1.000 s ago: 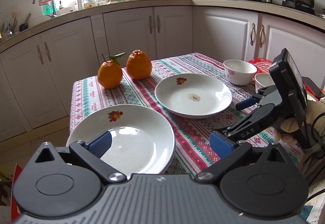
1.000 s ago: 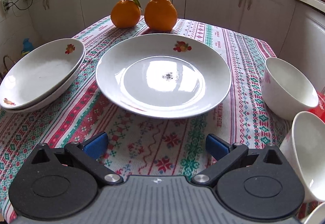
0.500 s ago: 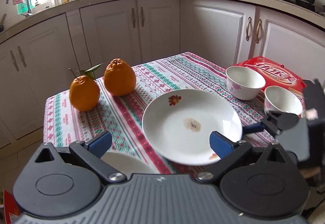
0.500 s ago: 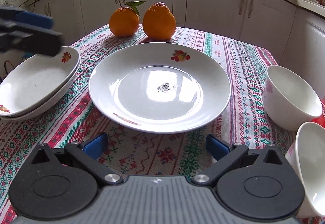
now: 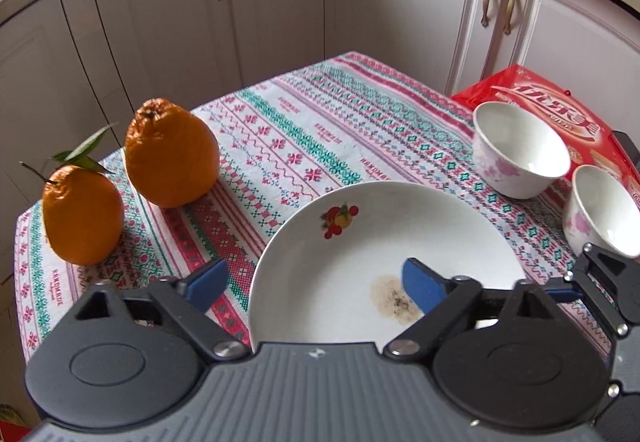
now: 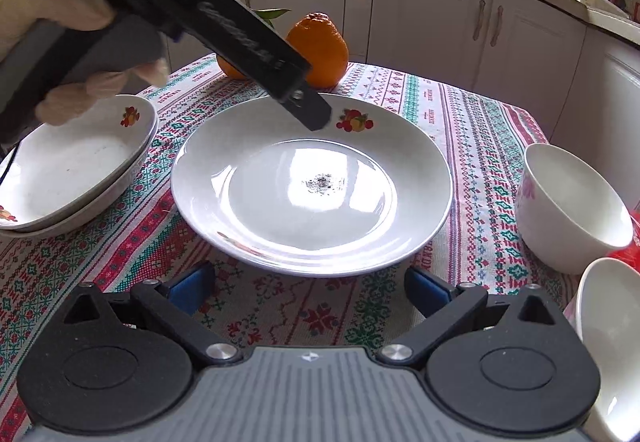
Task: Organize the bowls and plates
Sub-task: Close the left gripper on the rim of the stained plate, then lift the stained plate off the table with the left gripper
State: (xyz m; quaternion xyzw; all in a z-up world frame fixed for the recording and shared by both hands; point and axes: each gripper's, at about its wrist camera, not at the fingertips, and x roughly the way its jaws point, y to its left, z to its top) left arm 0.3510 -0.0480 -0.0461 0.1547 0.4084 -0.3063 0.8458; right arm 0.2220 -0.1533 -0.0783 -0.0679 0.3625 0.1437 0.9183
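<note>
A kitchen table covered by a patterned red, green and white tablecloth (image 6: 472, 145). Near its middle lies a white plate (image 6: 312, 197) with a fruit print on the rim and a small dark stain at its centre. The left gripper (image 5: 316, 282) hangs over this plate's left rim; its jaws have just been closing and now stand partly open, one blue pad outside the rim, the other above the plate's inside, neither pressing on it. A pale-gloved hand (image 6: 68, 41) holds this gripper, seen from the right wrist camera. The right gripper (image 6: 310, 288) hovers over the cloth at the near edge of the table, jaws wide, nothing between them. At the left edge sit two stacked plates (image 6: 72, 165). Toward the right edge stand two white bowls (image 5: 520, 149), just beside each other, on the edge of a red packet (image 5: 540, 97). Two oranges (image 5: 172, 157) stand near the far left corner.
</note>
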